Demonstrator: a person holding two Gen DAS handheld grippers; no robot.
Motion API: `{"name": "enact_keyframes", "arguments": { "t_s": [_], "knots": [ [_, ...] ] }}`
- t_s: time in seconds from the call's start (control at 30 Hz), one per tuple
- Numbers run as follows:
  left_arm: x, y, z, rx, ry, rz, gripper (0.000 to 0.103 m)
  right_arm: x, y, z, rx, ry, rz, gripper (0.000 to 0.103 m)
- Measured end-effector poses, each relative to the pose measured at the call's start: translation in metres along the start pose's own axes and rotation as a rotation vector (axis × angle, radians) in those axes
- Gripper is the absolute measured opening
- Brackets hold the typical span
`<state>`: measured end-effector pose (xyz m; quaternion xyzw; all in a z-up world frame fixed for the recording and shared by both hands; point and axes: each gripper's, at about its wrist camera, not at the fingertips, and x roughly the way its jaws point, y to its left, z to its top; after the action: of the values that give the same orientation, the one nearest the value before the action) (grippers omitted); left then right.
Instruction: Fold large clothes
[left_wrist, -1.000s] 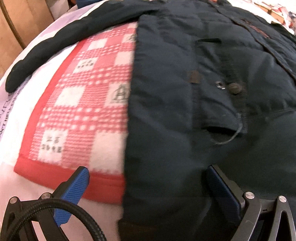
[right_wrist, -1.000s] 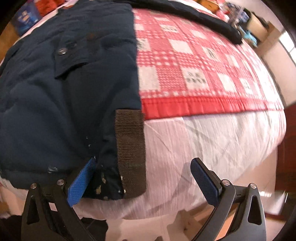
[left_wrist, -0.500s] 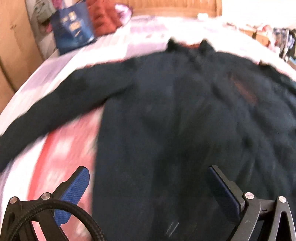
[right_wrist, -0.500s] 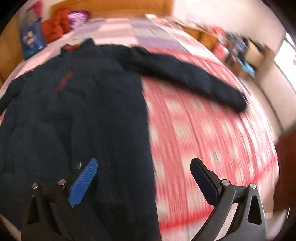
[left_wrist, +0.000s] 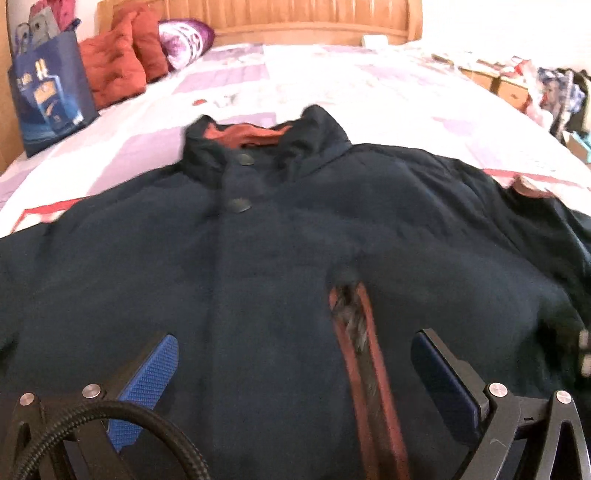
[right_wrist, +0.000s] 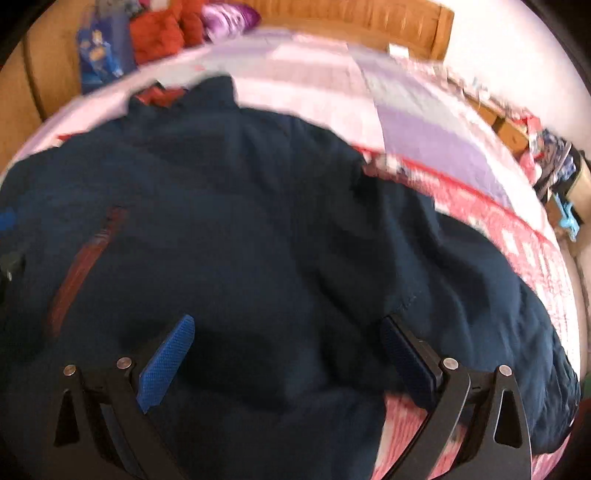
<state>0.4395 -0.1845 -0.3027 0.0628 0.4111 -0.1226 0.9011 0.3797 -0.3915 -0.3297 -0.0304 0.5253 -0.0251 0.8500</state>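
A dark navy jacket (left_wrist: 288, 251) lies front-up and spread flat on the bed, its collar (left_wrist: 258, 136) with rust-red lining toward the headboard. A rust-trimmed chest pocket (left_wrist: 354, 332) runs down its front. My left gripper (left_wrist: 295, 354) is open and empty, hovering over the jacket's chest. In the right wrist view the jacket (right_wrist: 240, 221) fills the frame, one sleeve (right_wrist: 480, 280) stretched to the right. My right gripper (right_wrist: 288, 343) is open and empty above the jacket's right side near the armpit.
A red checked blanket (right_wrist: 524, 243) lies under the jacket on a lilac-and-white sheet (left_wrist: 332, 81). Red cushions (left_wrist: 118, 62) and a blue bag (left_wrist: 48, 96) stand by the wooden headboard (left_wrist: 295, 18). Clutter sits along the right bedside (left_wrist: 554, 92).
Both grippers have moved from the jacket's bottom hem up along the bed to over its chest. Both stayed open and empty.
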Motion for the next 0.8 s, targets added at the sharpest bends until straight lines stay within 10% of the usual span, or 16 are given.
{"name": "enact_keyframes", "arguments": {
  "t_s": [0.2, 0.3, 0.63, 0.8],
  "knots": [
    [0.073, -0.013, 0.006, -0.075, 0.135, 0.03, 0.103, 0.005, -0.021, -0.002, -0.005, -0.072, 0.086, 0.103],
    [0.067, -0.015, -0.004, -0.064, 0.063, 0.044, 0.103, -0.024, -0.045, -0.018, 0.062, -0.164, 0.11, 0.103],
    [0.068, -0.017, -0.008, -0.051, 0.049, 0.059, 0.103, -0.087, -0.281, -0.167, 0.669, -0.069, -0.163, 0.103],
    [0.07, -0.02, -0.007, -0.049, 0.048, 0.064, 0.103, -0.09, -0.359, -0.221, 0.99, -0.046, -0.084, 0.103]
  ]
}}
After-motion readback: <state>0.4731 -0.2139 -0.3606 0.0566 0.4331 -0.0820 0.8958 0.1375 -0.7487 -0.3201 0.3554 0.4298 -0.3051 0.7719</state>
